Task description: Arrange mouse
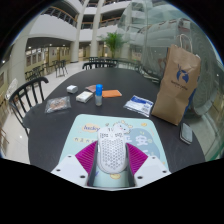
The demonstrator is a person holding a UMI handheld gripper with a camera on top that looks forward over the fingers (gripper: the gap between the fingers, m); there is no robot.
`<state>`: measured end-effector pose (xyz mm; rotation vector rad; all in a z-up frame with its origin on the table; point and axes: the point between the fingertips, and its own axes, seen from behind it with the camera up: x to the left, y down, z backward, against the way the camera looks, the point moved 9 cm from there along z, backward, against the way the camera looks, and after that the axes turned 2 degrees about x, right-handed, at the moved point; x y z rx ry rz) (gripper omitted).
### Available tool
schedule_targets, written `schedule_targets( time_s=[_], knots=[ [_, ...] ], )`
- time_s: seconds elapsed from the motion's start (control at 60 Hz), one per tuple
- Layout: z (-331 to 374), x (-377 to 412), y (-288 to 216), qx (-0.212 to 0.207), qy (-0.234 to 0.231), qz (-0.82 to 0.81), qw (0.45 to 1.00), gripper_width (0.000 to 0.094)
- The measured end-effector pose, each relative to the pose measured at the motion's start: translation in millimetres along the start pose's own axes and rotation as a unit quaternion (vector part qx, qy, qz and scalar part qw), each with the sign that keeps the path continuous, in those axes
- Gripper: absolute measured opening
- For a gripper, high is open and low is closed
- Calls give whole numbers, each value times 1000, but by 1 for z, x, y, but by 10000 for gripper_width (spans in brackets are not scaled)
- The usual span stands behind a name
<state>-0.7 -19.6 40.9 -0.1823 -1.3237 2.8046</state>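
At the bottom centre of the frame, the gripper [112,172] clamps a white perforated mouse [112,155] between its pink pads, above a mouse mat [100,128]. A brown paper bag [178,84] stands at the right on the dark round bench [60,120].

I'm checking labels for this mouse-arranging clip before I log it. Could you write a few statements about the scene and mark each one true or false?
1. A white perforated mouse sits between the gripper fingers. True.
2. The mouse rests on bare tabletop. False: it lies on a light mouse pad with a printed pattern.
3. A brown paper bag stands upright on the round dark table, beyond the fingers. True.
4. The blue-capped bottle lies on its side. False: it stands upright beyond the mouse pad.
5. A phone lies flat near the bag. True.
6. The table is outdoors on grass. False: it stands in an indoor hall with balconies.
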Motion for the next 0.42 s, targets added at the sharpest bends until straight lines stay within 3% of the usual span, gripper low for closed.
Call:
schedule_targets(
  time_s=[0.1,0.167,0.317,0.417],
  knots=[
    [3,-6,0,5,-20,9,1000,590],
    [16,-11,5,-2,-29,31,999,860],
    [75,-16,32,-7,-86,44,995,855],
    [122,-32,53,-26,-92,42,995,855]
  ],
)
